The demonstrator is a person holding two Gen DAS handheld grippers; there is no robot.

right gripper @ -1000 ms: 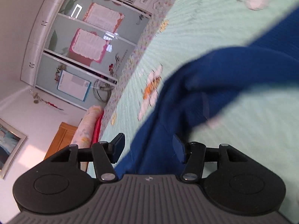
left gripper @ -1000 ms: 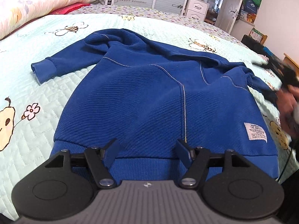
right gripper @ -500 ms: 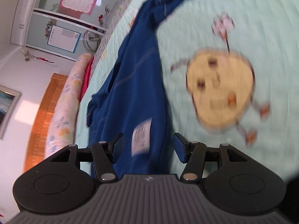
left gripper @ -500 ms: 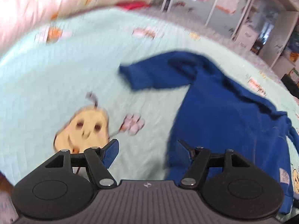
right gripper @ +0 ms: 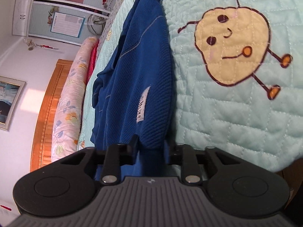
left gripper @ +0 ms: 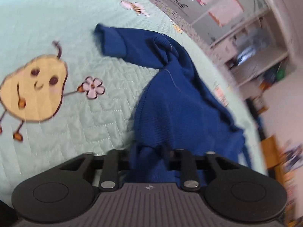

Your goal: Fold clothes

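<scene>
Jaws of left gripper [left gripper: 149, 152] just closed in, now clamped on bottom hem of blue sweatshirt [left gripper: 176, 102], fabric bunched between them. Same on right gripper [right gripper: 150, 147]: jaws drawn in and pinching hem at other corner, right by white care label [right gripper: 143, 104]. Half a sec back both sets gaped wide with cloth merely lying between; now gripping, so pick-up step done, lift or fold-over prob next.

Sweatshirt flat-ish on mint quilted bedspread [left gripper: 56, 28], body running away from both grippers, one sleeve [left gripper: 113, 41] angled out w/ cuff folded, collar area rumpled. Not yet folded.

Count: 1 sweatshirt, 2 grippers, 1 label. Pear-face cartoon w/ pink flower [left gripper: 34, 92] just left of garment in left wrist view; similar pear figure [right gripper: 234, 45] to right of garment in right wrist view — cannot tell if same print. Bee print [left gripper: 135, 7] further up. Floral bolster [right gripper: 70, 102] + wooden headboard [right gripper: 47, 109] at far end of bed.
</scene>
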